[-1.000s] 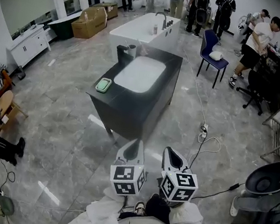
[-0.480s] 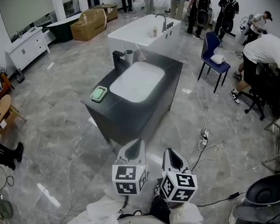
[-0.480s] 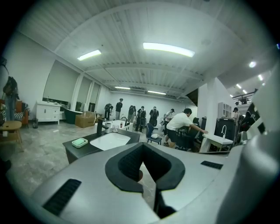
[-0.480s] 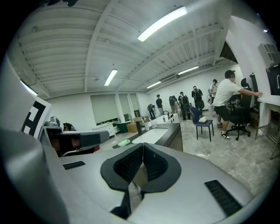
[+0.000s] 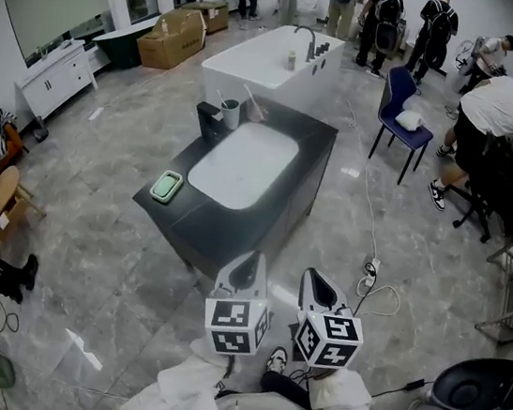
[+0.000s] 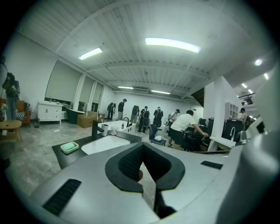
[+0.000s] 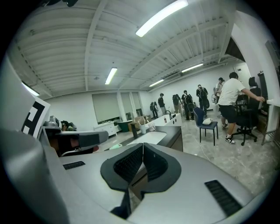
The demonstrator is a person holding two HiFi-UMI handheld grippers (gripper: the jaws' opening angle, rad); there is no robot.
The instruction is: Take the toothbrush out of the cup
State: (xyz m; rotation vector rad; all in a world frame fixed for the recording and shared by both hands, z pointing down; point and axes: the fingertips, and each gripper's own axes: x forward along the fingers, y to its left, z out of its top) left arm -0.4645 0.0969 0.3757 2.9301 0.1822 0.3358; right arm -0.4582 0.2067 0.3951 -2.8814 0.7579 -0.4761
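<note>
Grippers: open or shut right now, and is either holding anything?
Left gripper: shut, nothing between the jaws.
Right gripper: shut, nothing between the jaws.

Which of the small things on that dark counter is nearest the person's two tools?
The green soap dish, at the counter's left edge beside the white basin. The cup stands at the far end, by the black tap.
</note>
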